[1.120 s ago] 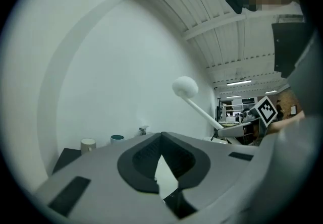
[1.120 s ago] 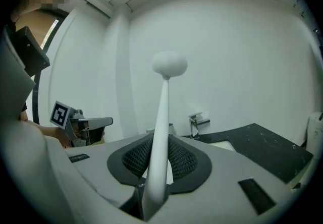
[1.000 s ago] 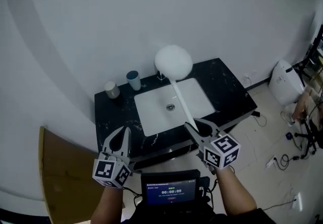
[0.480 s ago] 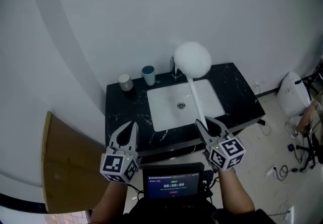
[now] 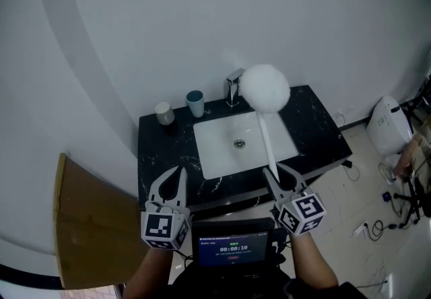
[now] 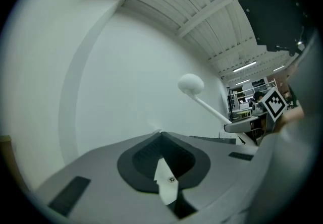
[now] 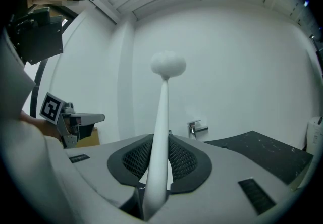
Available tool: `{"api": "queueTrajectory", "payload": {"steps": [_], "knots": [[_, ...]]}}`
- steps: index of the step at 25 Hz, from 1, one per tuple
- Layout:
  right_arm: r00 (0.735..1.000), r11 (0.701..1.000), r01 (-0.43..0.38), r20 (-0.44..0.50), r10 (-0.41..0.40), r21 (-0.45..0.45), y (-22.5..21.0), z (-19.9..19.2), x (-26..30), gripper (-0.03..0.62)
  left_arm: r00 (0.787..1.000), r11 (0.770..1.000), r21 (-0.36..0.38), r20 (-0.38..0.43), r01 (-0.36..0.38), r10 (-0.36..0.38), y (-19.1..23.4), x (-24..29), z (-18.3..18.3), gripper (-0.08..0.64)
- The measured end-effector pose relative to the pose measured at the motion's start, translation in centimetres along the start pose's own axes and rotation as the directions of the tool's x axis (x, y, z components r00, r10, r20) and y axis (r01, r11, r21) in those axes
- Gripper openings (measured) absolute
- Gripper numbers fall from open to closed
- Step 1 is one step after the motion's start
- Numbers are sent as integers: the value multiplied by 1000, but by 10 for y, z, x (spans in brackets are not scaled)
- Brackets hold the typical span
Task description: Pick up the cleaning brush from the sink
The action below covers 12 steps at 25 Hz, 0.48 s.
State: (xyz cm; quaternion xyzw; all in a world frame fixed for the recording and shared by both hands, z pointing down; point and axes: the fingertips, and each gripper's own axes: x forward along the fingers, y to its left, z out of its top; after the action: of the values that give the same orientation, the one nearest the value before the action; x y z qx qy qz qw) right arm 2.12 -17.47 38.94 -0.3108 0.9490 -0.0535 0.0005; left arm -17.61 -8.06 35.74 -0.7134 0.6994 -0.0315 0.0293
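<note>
Evidently the pick-up is done: right gripper clamped on the white handle of the cleaning brush, its fluffy head raised clear above the sink, close by the faucet. Left gripper closed, nothing in it, held low before the countertop. Next, by my judgement: keep the grip firm and carry the long brush away without swinging its head into the faucet. Grey cup and blue cup stand back left, well apart.

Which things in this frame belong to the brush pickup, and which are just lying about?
Job: cleaning brush, right gripper clamped on its handle, sink.
Lying about: faucet, blue cup, pale cup, brown board, empty left gripper.
</note>
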Motion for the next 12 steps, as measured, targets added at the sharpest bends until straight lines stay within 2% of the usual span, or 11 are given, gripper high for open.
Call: {"api": "queueTrajectory", "payload": {"steps": [4,8,12], "knots": [[1000,1000,-6,-1,6,-9,2,-1,-2,67,1000,999,-40,-6,-5,5,0,0,-4,2],[1000,1000,-8,5,8,-11,5,1,-3,67,999,998,-46,15,-38,39,6,-5,0,2],[1000,1000,-15,-3,15,-27,10,0,-4,67,999,998,-52,15,-37,38,7,-10,0,2]]}}
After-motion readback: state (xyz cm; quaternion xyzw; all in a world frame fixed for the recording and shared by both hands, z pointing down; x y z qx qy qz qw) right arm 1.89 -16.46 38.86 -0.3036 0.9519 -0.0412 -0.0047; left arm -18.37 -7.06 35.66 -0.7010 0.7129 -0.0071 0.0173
